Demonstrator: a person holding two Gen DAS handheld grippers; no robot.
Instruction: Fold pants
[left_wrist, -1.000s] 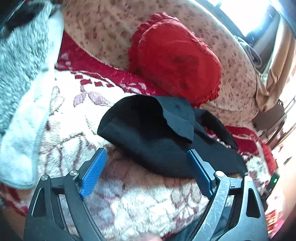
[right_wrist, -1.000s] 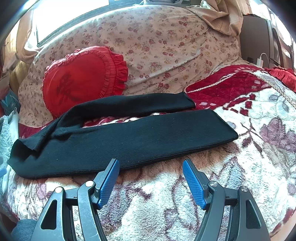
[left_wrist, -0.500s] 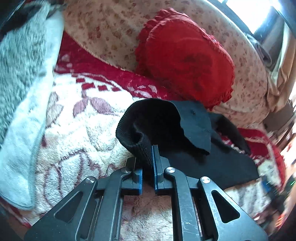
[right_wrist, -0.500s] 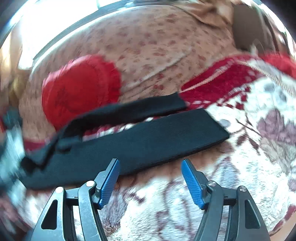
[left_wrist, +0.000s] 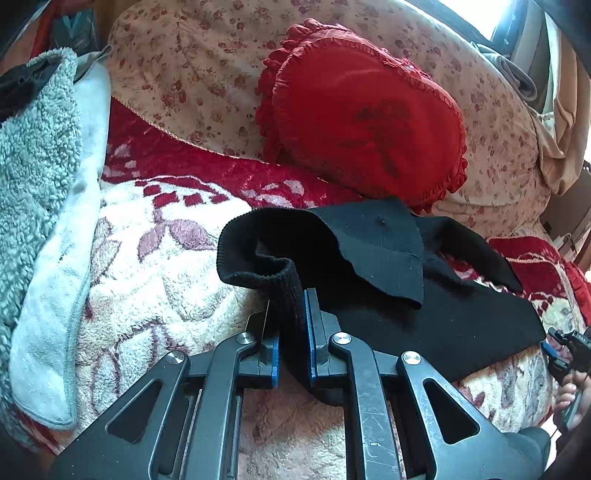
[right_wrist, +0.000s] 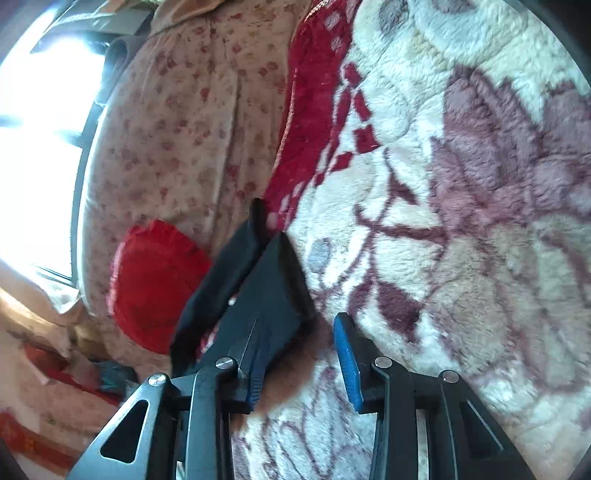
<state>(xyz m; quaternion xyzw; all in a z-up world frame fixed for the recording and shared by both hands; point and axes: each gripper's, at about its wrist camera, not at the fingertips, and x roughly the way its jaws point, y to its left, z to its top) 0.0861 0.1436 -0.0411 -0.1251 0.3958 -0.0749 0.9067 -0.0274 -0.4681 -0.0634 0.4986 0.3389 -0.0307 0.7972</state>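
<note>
Black knit pants (left_wrist: 424, 295) lie across a fleecy floral blanket (left_wrist: 155, 266). My left gripper (left_wrist: 291, 332) is shut on the ribbed waistband edge, which bunches up between the blue pads. In the right wrist view the pants' leg end (right_wrist: 273, 291) lies by the left finger. My right gripper (right_wrist: 299, 354) is open at that leg end, with the cloth corner between its fingers. The right gripper (left_wrist: 565, 350) also shows at the far right of the left wrist view.
A red heart-shaped cushion (left_wrist: 365, 114) leans on the floral sofa back (left_wrist: 192, 62) behind the pants. A grey fleece throw (left_wrist: 37, 147) is heaped at the left. The blanket's red border (right_wrist: 310, 110) runs along the sofa back.
My left gripper closed on the waistband and has lifted it slightly. My right gripper swung over to the leg end and turned sideways, still open.
</note>
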